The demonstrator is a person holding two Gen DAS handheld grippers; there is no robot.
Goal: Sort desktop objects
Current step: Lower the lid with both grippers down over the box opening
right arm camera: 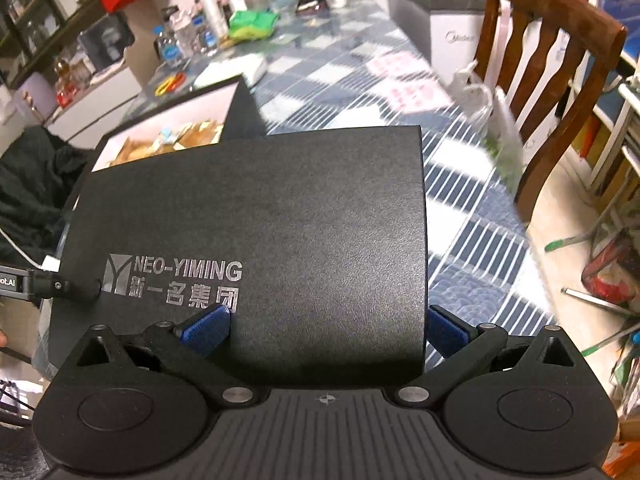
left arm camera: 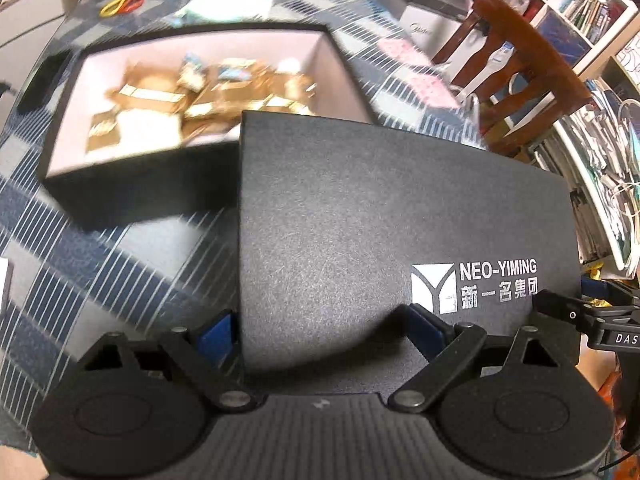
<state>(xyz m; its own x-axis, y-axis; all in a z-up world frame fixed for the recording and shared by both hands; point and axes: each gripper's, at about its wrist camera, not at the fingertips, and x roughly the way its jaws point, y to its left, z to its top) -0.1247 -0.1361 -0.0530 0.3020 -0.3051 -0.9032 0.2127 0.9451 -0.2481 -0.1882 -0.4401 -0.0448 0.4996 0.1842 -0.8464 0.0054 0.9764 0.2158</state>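
Observation:
A black box lid (left arm camera: 380, 216) printed NEO-YIMING is held in the air by both grippers. My left gripper (left arm camera: 320, 330) is shut on the lid's left near corner, one blue pad on each side of its rim. My right gripper (right arm camera: 326, 330) is shut on the right near corner of the lid (right arm camera: 280, 220) the same way. Beyond the lid stands the open black box (left arm camera: 192, 168) with a white inside, holding several brown and gold packets (left arm camera: 208, 88). It also shows in the right wrist view (right arm camera: 236, 108). The lid hides the box's near right corner.
The blue-and-white patterned tablecloth (left arm camera: 120, 256) covers the table. Red and yellow scissors (left arm camera: 122, 3), bottles (right arm camera: 176, 40), a green bag (right arm camera: 252, 22) and white paper (right arm camera: 232, 70) lie at the far end. A wooden chair (right arm camera: 552, 72) stands right of the table, with bookshelves (left arm camera: 580, 4) behind.

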